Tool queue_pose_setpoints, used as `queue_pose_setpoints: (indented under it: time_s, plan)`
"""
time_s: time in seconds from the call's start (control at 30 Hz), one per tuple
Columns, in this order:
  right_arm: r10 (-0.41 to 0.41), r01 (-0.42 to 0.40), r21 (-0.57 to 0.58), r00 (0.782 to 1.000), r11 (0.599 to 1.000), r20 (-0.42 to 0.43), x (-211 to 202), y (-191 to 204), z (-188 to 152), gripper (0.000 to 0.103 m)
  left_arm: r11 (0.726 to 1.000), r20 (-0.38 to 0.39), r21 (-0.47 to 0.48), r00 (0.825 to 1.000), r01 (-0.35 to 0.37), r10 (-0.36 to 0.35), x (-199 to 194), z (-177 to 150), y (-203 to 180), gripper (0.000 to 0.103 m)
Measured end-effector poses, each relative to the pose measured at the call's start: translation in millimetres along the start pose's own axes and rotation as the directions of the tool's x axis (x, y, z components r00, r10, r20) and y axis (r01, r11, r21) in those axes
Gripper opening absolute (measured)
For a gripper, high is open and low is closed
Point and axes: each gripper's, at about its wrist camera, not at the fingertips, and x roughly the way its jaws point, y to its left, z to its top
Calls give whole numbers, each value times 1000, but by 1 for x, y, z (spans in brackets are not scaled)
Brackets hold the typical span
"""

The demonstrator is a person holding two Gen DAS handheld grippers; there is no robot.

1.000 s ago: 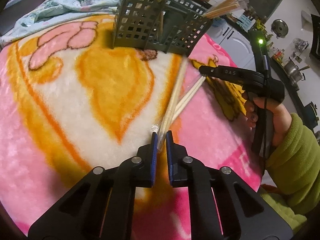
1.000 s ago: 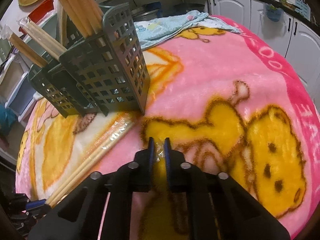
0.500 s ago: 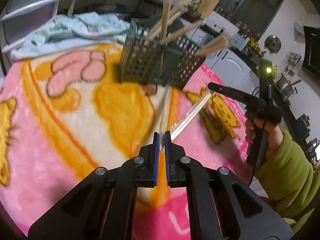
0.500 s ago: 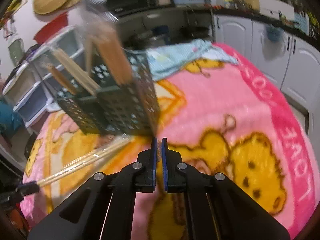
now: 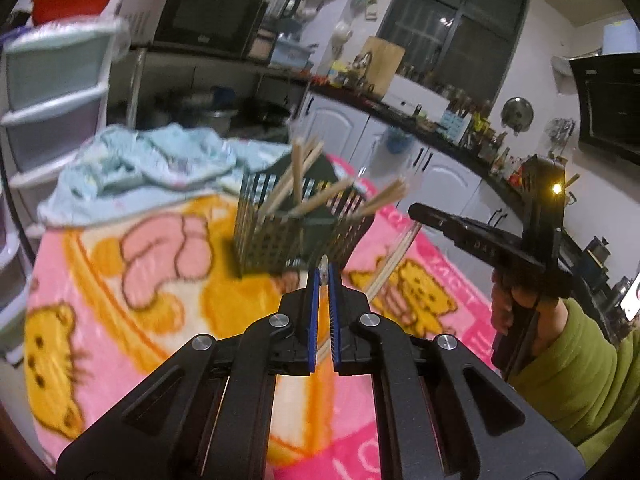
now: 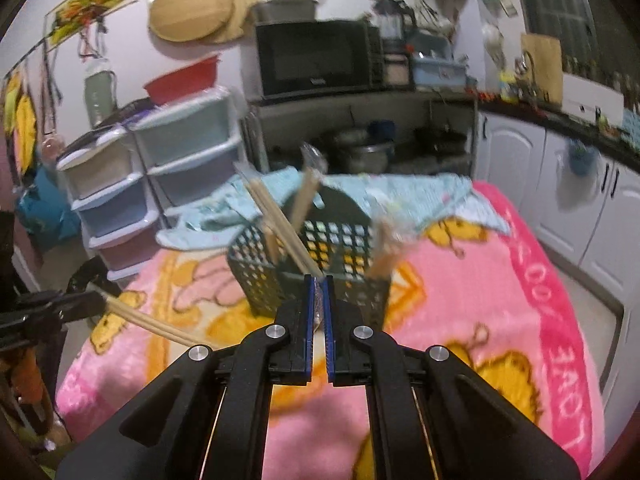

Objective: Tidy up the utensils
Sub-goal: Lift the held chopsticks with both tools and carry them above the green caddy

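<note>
A pair of wooden chopsticks in a clear sleeve [image 5: 390, 266] hangs in the air between my two grippers, above the blanket. My left gripper [image 5: 324, 276] is shut on one end, where a bit of clear wrap pokes out between its blue pads. My right gripper [image 6: 318, 280] is shut on the crinkled wrap at the other end. In the right wrist view the chopsticks [image 6: 160, 326] slant from the left gripper [image 6: 92, 300] down under my right fingers. The right gripper [image 5: 414, 210] also appears in the left wrist view. Just beyond stands a dark lattice caddy [image 5: 280, 240] [image 6: 352, 248] with several chopsticks in it.
A pink and yellow cartoon blanket [image 5: 120, 320] covers the table. A light blue cloth [image 6: 400, 192] lies bunched behind the caddy. Plastic drawer units [image 6: 140, 184] stand at the back left and white cabinets [image 6: 580, 200] on the right. A hand in a green sleeve [image 5: 572, 360] holds the right gripper.
Both grippers have risen off the blanket, lifting the wrapped chopsticks with them. Both views have tilted up, so the caddy sits lower and the kitchen shows.
</note>
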Motion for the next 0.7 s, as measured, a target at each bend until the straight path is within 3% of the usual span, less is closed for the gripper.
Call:
queue_pose_setpoints:
  time_s: [0.33, 0.7]
  plan:
    - [6, -1, -43, 992, 999, 122, -36, 9, 39, 3, 998, 127, 43, 990, 49, -54, -28, 46, -16, 2]
    - [10, 13, -86, 966, 996, 258, -69, 10, 84, 2, 987, 262, 129, 957, 94, -126, -52, 100, -48, 2]
